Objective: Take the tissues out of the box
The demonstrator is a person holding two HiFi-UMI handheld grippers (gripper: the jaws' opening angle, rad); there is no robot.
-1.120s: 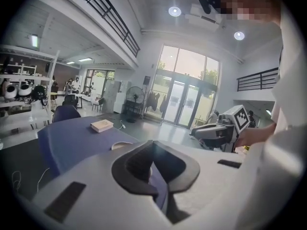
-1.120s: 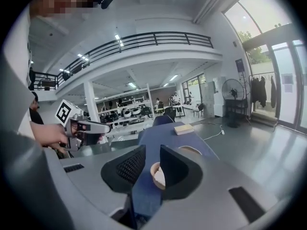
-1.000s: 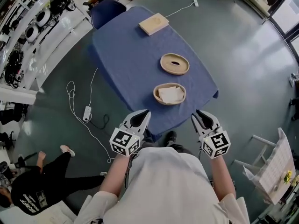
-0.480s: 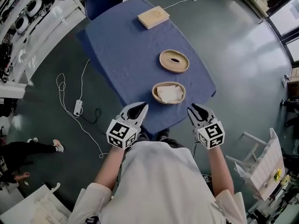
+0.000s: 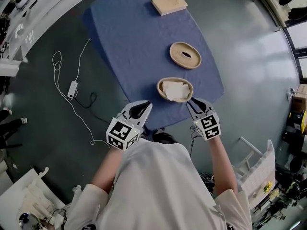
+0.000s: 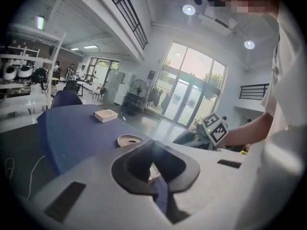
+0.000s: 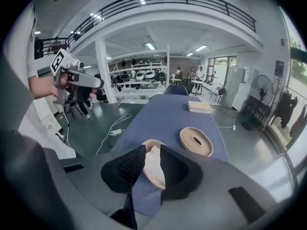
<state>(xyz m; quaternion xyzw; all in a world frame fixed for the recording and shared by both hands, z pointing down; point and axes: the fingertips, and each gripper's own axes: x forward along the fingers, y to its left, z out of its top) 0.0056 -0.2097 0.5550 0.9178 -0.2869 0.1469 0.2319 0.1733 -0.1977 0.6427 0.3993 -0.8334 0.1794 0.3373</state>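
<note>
Right gripper [image 5: 195,103] nearer the tissues [image 5: 175,89]
Box [image 5: 161,84] at its ten o'clock; left gripper [image 5: 140,107] farther; both spread wide, empty.

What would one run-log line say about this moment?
left gripper: open, empty | right gripper: open, empty, close by box | tissues: in box, untouched | lid: off, on table beyond box
</note>
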